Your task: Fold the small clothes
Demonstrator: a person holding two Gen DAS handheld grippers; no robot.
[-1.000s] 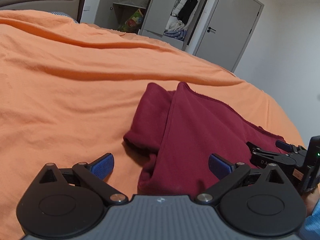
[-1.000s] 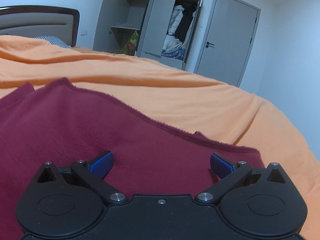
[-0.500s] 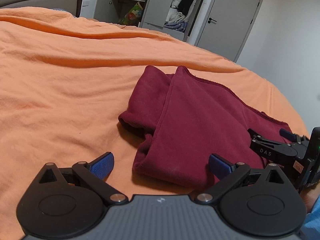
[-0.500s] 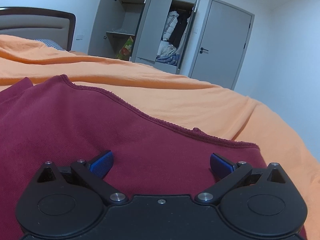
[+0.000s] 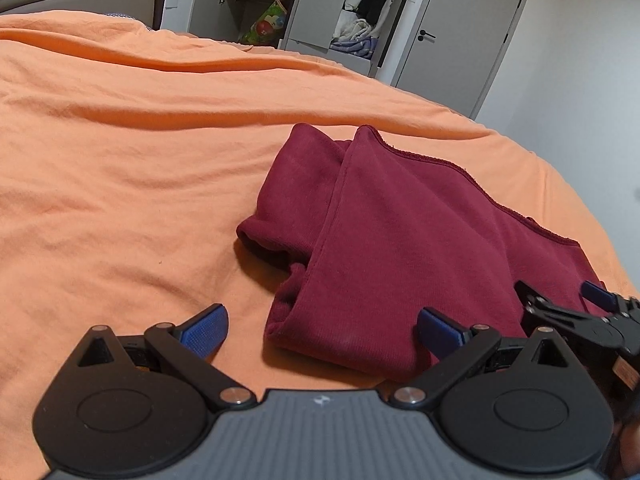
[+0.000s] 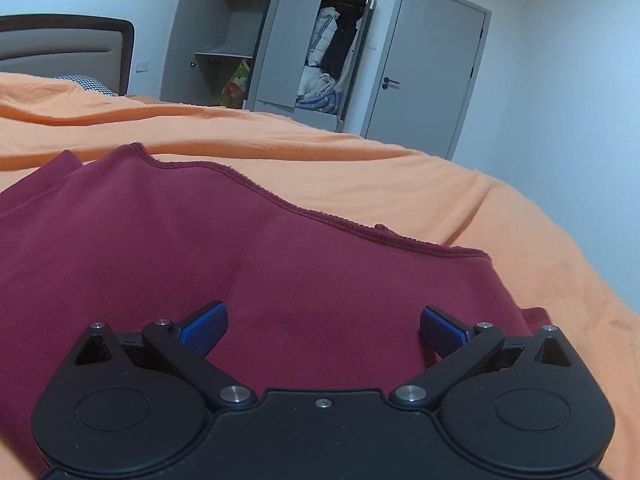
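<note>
Looking at the maroon garment [image 5: 400, 240], we see it lying partly folded on the orange bed [image 5: 120, 160], sleeve tucked at left. Both claws gape wide, holding nothing: left claw [image 5: 322, 326] at the near folded edge, right claw [image 6: 323, 326] over the cloth. Soft, light knit, prob. floppy w/ no stiffness; we'd pinch hem corners.
</note>
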